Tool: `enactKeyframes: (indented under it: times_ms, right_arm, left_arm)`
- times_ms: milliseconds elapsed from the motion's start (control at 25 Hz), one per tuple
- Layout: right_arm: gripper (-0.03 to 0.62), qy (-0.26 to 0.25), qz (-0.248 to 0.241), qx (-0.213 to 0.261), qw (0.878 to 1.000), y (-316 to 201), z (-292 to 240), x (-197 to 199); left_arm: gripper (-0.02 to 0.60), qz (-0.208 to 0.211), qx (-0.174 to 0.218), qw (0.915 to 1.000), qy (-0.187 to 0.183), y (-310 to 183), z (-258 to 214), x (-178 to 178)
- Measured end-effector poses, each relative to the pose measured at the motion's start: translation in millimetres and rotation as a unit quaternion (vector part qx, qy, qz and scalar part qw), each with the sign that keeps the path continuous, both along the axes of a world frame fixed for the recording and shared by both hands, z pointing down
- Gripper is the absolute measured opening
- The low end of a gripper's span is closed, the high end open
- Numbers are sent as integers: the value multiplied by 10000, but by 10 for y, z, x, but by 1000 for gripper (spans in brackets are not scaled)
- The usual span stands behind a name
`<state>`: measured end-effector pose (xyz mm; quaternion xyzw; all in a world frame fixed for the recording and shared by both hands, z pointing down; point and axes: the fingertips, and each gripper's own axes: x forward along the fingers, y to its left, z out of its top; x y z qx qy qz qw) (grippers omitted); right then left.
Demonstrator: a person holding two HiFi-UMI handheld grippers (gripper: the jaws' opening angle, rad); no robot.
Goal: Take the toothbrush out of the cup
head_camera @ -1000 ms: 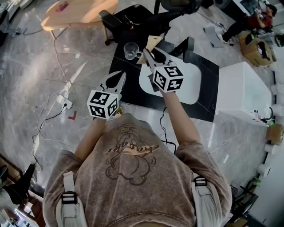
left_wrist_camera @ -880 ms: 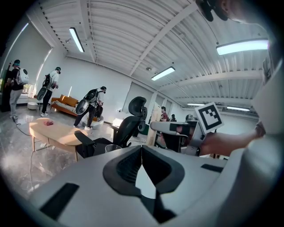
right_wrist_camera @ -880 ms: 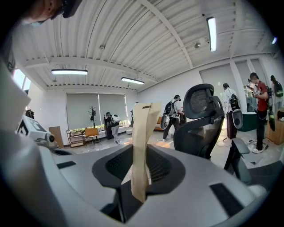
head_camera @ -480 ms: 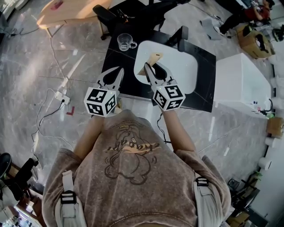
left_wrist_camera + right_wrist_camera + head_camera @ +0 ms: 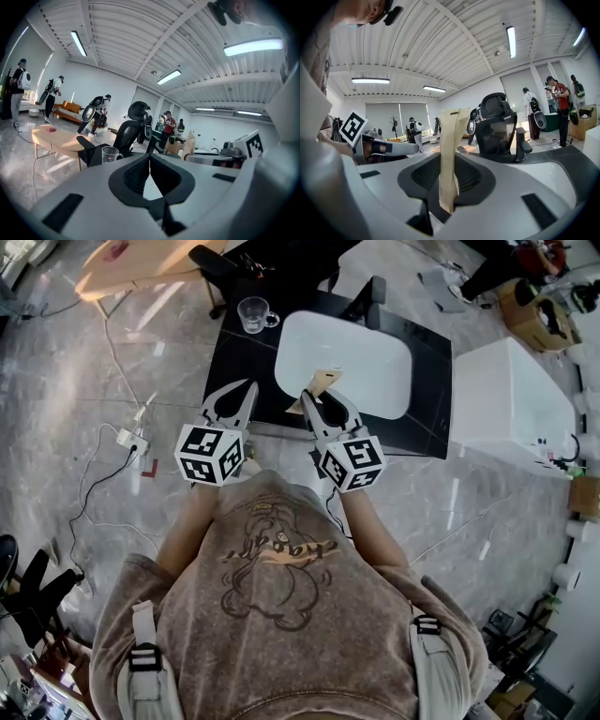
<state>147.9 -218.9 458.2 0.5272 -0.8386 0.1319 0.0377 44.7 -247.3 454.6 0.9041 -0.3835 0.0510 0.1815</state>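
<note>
Grey marble floor; on it a black rectangular desk (image 5: 234,352) bearing a white rounded tray (image 5: 356,362). We list a clear glass cup (image 5: 251,313) at the desk's far left corner. The right gripper (image 5: 307,399) clamps the flat beige toothbrush (image 5: 323,382) over the near edge; we cannot make out bristles. The left gripper (image 5: 247,387) has its jaws together, empty. Shirt lettering is unreadable.

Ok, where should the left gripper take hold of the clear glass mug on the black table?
Probably best to pinch the wall of the clear glass mug at its rim, opposite the handle, coming down from above: it stands upright, mouth open, nothing inside. The left gripper is shut, so it must open first.
</note>
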Motion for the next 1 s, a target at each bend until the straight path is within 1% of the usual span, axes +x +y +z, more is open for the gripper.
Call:
enactKeyframes:
  times_ms: [200, 400, 600, 880, 1000]
  right_arm:
    - [104, -130, 7, 42, 9999, 159, -73, 46]
    - [103, -125, -12, 182, 9998, 342, -179, 39]
    - [103, -87, 14, 252, 9996, 541, -219, -2]
    - [101, -39, 50, 404, 9992, 785, -301, -196]
    - [101, 13, 64, 443, 9990, 885, -324, -312]
  left_arm:
    - [17, -1, 89, 9999, -97, 187, -88, -8]
    - [17, 16, 231, 9996, -143, 394, -204, -52]
    - [17, 56, 423, 9990, -94, 552, -339, -114]
    - [17, 182, 640, 9977, -155, 765, -424, -275]
    - [17, 202, 646, 9976, -145, 859, -415, -365]
